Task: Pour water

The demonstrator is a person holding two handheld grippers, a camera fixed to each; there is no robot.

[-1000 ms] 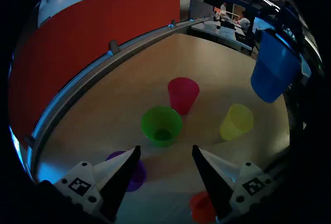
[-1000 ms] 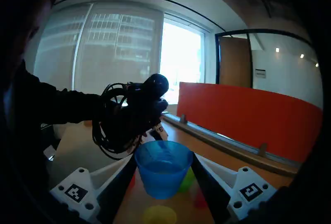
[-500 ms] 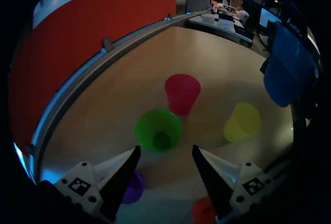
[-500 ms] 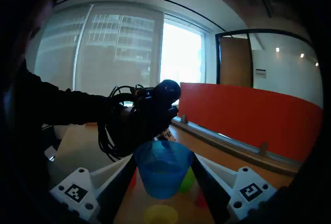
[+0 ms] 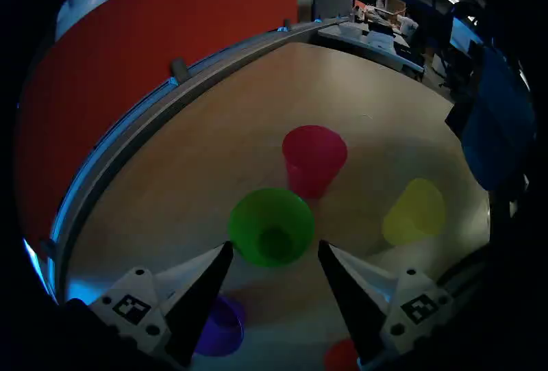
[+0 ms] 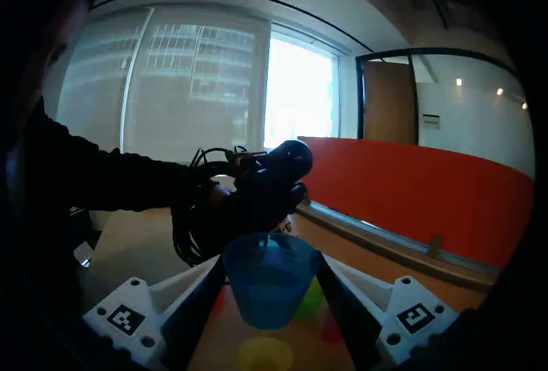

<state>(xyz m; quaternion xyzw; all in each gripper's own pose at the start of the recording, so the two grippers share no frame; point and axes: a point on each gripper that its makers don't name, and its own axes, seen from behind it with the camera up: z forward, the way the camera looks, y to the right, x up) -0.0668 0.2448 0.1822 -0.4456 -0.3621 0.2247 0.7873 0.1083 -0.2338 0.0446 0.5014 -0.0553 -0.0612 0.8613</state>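
My right gripper [image 6: 271, 282] is shut on a blue cup [image 6: 270, 289] with water in it, held upright above the table. The same blue cup [image 5: 496, 124] hangs at the right edge of the left gripper view. My left gripper [image 5: 274, 261] is open just above a green cup [image 5: 271, 226], which sits between and slightly ahead of its fingertips. Behind the green cup stands a red cup [image 5: 314, 159]; a yellow cup [image 5: 415, 212] stands to the right. In the right gripper view the yellow cup [image 6: 264, 354] lies below the blue cup.
A purple cup [image 5: 220, 316] and an orange-red cup [image 5: 340, 356] sit close under my left gripper's fingers. A red partition [image 5: 137, 63] with a metal rail runs along the wooden table [image 5: 240, 138]. A person's sleeve and hand holding the left gripper [image 6: 253, 193] reach across the right gripper view.
My left gripper has moved forward, so the green cup now lies nearer its fingertips. The blue cup has drifted toward the right edge of the left gripper view.
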